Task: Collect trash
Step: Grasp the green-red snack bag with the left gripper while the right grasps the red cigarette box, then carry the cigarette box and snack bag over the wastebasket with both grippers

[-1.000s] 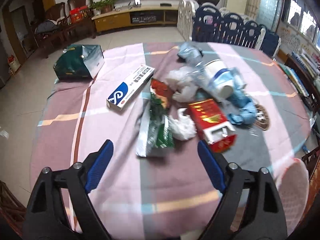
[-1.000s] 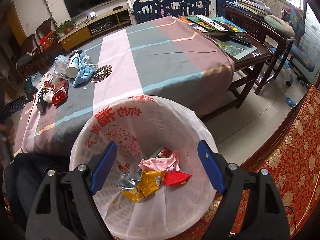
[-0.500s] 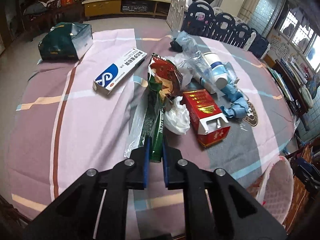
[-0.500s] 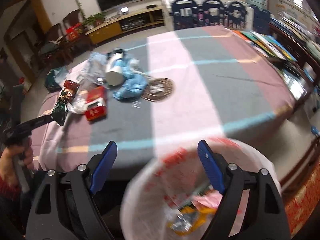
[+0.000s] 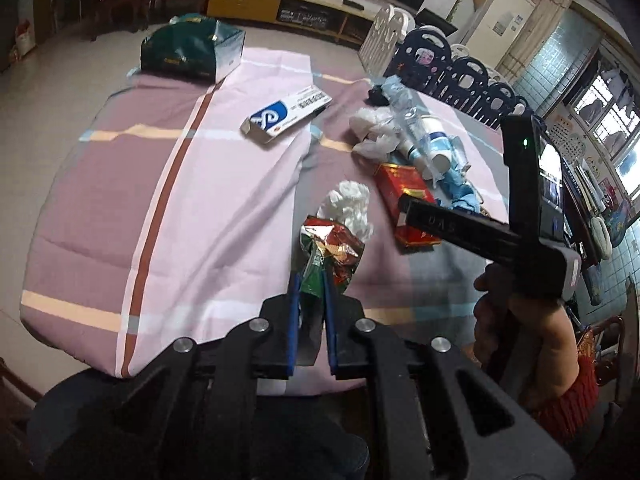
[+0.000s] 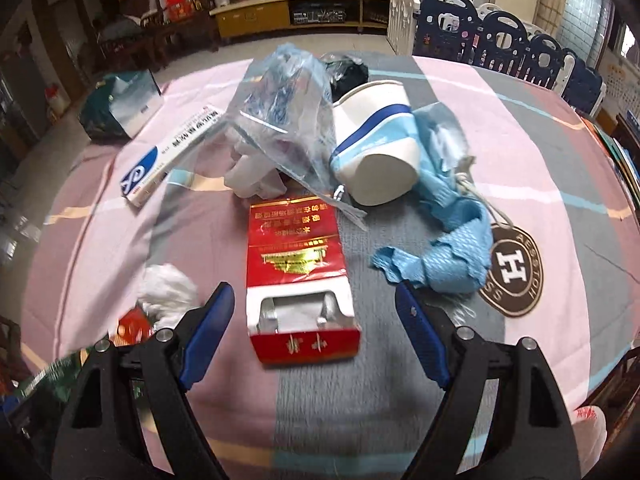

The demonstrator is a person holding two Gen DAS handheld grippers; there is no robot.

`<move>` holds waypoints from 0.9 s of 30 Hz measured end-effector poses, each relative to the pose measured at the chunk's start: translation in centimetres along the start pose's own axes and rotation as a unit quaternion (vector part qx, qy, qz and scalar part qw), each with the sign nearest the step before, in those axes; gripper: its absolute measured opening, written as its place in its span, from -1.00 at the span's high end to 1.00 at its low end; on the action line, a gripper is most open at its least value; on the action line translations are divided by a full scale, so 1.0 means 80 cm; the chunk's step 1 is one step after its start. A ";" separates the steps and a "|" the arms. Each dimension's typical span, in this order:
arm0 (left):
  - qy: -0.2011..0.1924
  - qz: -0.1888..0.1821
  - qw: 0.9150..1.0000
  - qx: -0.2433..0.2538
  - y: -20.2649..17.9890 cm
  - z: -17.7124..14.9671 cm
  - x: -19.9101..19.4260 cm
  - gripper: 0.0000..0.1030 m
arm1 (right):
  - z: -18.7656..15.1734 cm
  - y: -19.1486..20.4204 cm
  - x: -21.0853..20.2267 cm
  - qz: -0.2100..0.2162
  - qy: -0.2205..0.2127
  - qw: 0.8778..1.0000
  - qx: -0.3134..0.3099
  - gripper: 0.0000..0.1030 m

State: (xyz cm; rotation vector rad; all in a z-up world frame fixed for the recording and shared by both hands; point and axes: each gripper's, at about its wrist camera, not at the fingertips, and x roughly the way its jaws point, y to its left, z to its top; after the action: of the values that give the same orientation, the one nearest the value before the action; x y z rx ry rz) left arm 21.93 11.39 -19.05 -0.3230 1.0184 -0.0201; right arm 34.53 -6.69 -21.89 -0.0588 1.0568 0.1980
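Observation:
My left gripper [image 5: 310, 280] is shut on a crumpled red and green foil snack wrapper [image 5: 330, 256] and holds it lifted above the table's near edge. My right gripper [image 6: 310, 300] is open, its jaws either side of a red cigarette box [image 6: 298, 268] lying flat on the striped cloth; the box also shows in the left wrist view [image 5: 404, 196]. A white crumpled tissue [image 6: 166, 286] lies left of the box. Behind it are a clear plastic bag [image 6: 280, 120], a white and blue cup [image 6: 376, 152] and a blue cloth [image 6: 452, 240].
A long white and blue carton [image 5: 286, 114] and a dark green box [image 5: 192, 52] lie at the table's far left. A round brown coaster [image 6: 512, 268] sits right of the blue cloth. A blue and white playpen fence [image 6: 500, 40] stands behind the table.
My left gripper has lifted the snack wrapper off the table and pulled it back. My right gripper has swung from the trash basket to the table and now straddles the red box.

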 end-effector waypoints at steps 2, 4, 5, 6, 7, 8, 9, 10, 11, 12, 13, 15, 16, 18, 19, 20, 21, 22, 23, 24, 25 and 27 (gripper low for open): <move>0.016 0.000 1.000 -0.002 0.005 -0.004 0.009 0.74 | 0.001 0.007 0.006 -0.008 0.002 1.000 -0.012 -0.57; 0.025 -0.006 1.000 -0.005 0.007 -0.006 0.014 0.49 | 0.002 0.014 0.011 -0.018 0.002 0.999 -0.029 -0.39; 0.028 -0.007 1.000 -0.008 0.007 -0.007 0.016 0.18 | 0.003 0.018 0.016 -0.023 0.006 0.999 -0.039 -0.31; 0.028 -0.008 1.000 -0.011 0.007 -0.007 0.017 0.02 | 0.003 0.019 0.020 -0.024 0.011 0.999 -0.045 -0.12; 0.026 -0.009 1.000 -0.013 0.006 -0.007 0.018 -0.21 | 0.001 0.019 0.023 -0.023 0.016 0.999 -0.047 -0.09; 0.023 -0.009 1.000 -0.014 0.005 -0.006 0.018 -0.34 | -0.001 0.017 0.024 -0.020 0.014 0.999 -0.047 -0.08; 0.023 -0.008 1.000 -0.011 0.003 -0.005 0.020 -0.38 | -0.002 0.016 0.023 -0.017 0.011 0.999 -0.047 -0.08; 0.026 -0.007 1.000 -0.005 0.000 -0.003 0.022 -0.42 | -0.005 0.014 0.021 -0.014 0.011 0.999 -0.047 -0.08; 0.032 -0.002 0.999 0.008 -0.005 -0.002 0.027 -0.44 | -0.009 0.013 0.018 -0.011 0.011 0.999 -0.047 -0.08; 0.038 0.006 0.999 0.022 -0.011 0.000 0.032 -0.45 | -0.013 0.010 0.015 -0.009 0.010 0.999 -0.046 -0.08; 0.043 0.013 0.998 0.033 -0.016 0.000 0.037 -0.46 | -0.019 0.006 0.011 -0.008 0.010 0.999 -0.045 -0.08; 0.056 0.019 0.997 0.052 -0.026 0.001 0.049 -0.53 | -0.030 -0.002 0.001 -0.006 0.010 0.999 -0.039 -0.08; 0.062 0.024 0.996 0.058 -0.031 0.002 0.055 -0.53 | -0.037 -0.010 -0.005 -0.004 0.008 0.999 -0.033 -0.08; 0.078 0.049 0.993 0.072 -0.039 -0.001 0.068 -0.53 | -0.046 -0.021 -0.017 -0.004 0.003 1.000 -0.022 -0.08; 0.084 0.054 0.992 0.079 -0.043 -0.003 0.073 -0.53 | -0.052 -0.030 -0.024 -0.005 -0.001 1.000 -0.014 -0.08; 0.090 0.049 0.991 0.084 -0.048 -0.006 0.079 -0.53 | -0.057 -0.037 -0.031 -0.006 -0.004 1.000 -0.008 -0.08; 0.095 0.045 0.991 0.087 -0.050 -0.007 0.082 -0.53 | -0.061 -0.042 -0.037 -0.007 -0.007 1.000 -0.005 -0.08; 0.098 0.042 0.990 0.089 -0.052 -0.008 0.084 -0.51 | -0.066 -0.045 -0.043 -0.009 -0.009 1.000 -0.003 -0.08; 0.099 0.041 0.990 0.092 -0.054 -0.009 0.086 -0.40 | -0.072 -0.052 -0.051 -0.013 -0.013 1.000 -0.001 -0.08; 0.101 0.042 0.990 0.094 -0.056 -0.009 0.088 -0.28 | -0.076 -0.056 -0.057 -0.016 -0.016 1.000 0.000 -0.08; 0.105 0.041 0.989 0.096 -0.056 -0.010 0.091 0.04 | -0.081 -0.060 -0.063 -0.017 -0.019 1.000 0.002 -0.08; 0.111 0.038 0.988 0.100 -0.058 -0.012 0.094 0.23 | -0.089 -0.065 -0.071 -0.016 -0.023 1.000 0.005 -0.08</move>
State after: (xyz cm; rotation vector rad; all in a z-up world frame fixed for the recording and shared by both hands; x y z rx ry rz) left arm 25.71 5.45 -24.52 -0.0988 1.2386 -0.0897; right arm 26.68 -13.59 -20.66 -0.0619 1.0105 0.1637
